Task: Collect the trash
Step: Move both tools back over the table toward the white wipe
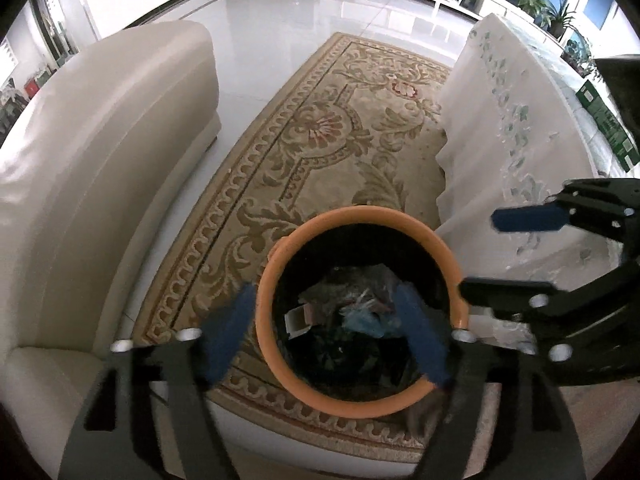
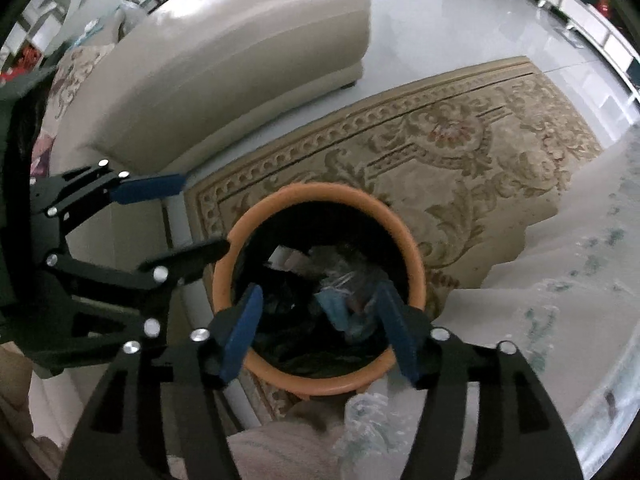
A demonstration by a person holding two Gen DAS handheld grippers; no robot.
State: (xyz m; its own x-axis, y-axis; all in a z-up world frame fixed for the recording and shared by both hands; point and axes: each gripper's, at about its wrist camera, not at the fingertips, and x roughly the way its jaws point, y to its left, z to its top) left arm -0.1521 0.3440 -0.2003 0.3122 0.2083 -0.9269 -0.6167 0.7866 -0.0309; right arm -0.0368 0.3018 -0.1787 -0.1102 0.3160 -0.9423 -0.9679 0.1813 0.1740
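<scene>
- Centrally, an orange-rimmed trash bin [image 1: 362, 308] stood on the patterned rug [image 1: 320, 128], lined in black and holding crumpled wrappers, a pale blue scrap [image 2: 338, 312] and a small white card box [image 1: 298, 318].
- Left gripper [image 1: 330, 332] hung above the bin mouth, jaws spread wide and empty; one blue pad lay outside the rim on the sofa side, the other over the contents.
- Right gripper [image 2: 322, 330] likewise hung over the bin, jaws wide apart with nothing between them; the blue scrap showed in the gap, down inside the bin and not gripped.
- Each gripper appeared at the edge of the other's view, near the rim.
- Cream sofa [image 1: 100, 152] stood beside the rug; a table draped in a white embroidered cloth [image 1: 512, 120] stood just beside the bin on the opposite side.
- Green box [image 1: 606, 126] lay on that table; its print was too small to read. No other writing was legible.
</scene>
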